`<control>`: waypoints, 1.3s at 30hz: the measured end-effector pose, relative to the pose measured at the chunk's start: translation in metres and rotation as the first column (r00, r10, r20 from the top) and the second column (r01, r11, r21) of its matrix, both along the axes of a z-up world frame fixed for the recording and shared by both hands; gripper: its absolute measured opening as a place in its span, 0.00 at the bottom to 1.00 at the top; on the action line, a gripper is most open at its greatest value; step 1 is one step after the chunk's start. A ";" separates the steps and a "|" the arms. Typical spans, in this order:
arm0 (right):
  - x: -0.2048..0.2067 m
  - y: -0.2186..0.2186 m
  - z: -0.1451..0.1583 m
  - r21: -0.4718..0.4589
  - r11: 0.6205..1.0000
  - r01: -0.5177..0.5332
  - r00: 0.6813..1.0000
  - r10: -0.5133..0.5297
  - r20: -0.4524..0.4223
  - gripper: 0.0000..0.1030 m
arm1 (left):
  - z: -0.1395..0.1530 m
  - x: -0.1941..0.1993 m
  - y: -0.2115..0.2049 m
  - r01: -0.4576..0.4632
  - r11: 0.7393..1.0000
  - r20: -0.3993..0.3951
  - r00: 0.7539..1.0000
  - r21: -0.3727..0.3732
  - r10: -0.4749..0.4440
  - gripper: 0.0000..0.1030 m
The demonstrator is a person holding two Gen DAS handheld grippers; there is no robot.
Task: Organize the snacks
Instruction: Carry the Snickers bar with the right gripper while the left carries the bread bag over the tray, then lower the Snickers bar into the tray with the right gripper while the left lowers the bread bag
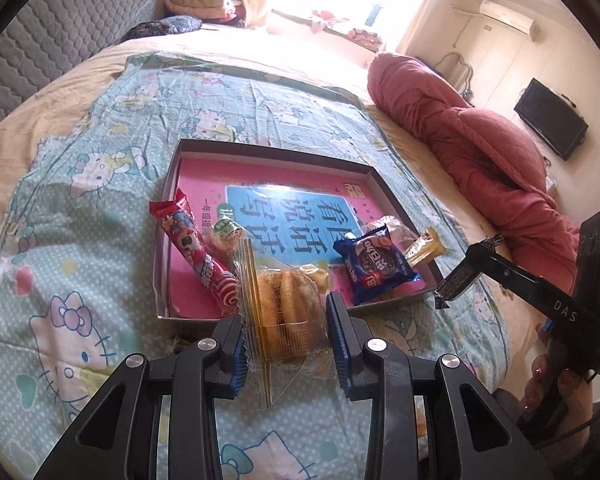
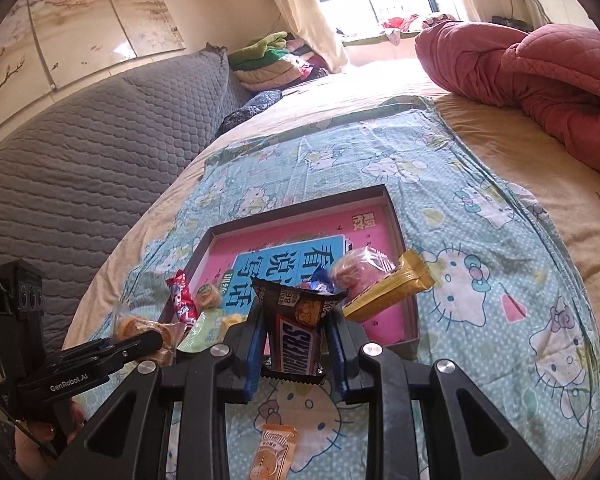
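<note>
Bed with cartoon quilt [image 1: 80,248] carries shallow box [image 1: 172,184] collecting snacks. Left gripper [image 1: 286,344] fingers pinch clear cookie bag [image 1: 284,312], right gripper [image 2: 296,344] fingers pinch Snickers bar [image 2: 296,332]; both hover near the box edge, likely for dropping in.

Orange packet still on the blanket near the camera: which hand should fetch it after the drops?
Right, probably. The orange packet lies just below the right tongs, which grip a Snickers bar. The left tongs hold a biscuit pack; the packet barely shows at their view's edge.
</note>
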State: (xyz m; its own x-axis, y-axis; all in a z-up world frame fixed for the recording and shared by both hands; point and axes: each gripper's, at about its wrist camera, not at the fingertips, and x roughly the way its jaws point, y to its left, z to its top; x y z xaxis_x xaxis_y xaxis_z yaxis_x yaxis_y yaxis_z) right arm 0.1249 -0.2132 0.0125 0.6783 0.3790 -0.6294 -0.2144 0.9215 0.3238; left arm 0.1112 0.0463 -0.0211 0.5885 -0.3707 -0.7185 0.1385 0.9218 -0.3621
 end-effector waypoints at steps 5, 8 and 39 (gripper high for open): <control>0.006 -0.003 -0.001 0.000 1.000 0.013 1.000 -0.013 0.000 0.28 | -0.002 0.006 0.002 -0.009 1.000 0.002 1.000 -0.004 0.009 0.35; 0.010 -0.004 -0.001 0.000 1.000 0.017 1.000 -0.017 0.001 0.28 | -0.002 0.010 0.003 -0.017 1.000 0.005 1.000 -0.006 0.017 0.35; 0.034 -0.019 -0.022 -0.070 0.991 0.113 0.993 -0.114 -0.024 0.28 | -0.026 0.050 -0.007 0.006 1.000 -0.006 1.000 0.007 -0.005 0.34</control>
State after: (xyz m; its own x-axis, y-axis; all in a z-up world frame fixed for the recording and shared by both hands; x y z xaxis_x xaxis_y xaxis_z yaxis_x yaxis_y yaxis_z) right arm 0.1589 -0.2319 -0.0098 0.6965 0.2556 -0.6704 -0.0990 0.9597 0.2630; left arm 0.1608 0.0392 -0.0472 0.5821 -0.3692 -0.7245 0.1414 0.9234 -0.3569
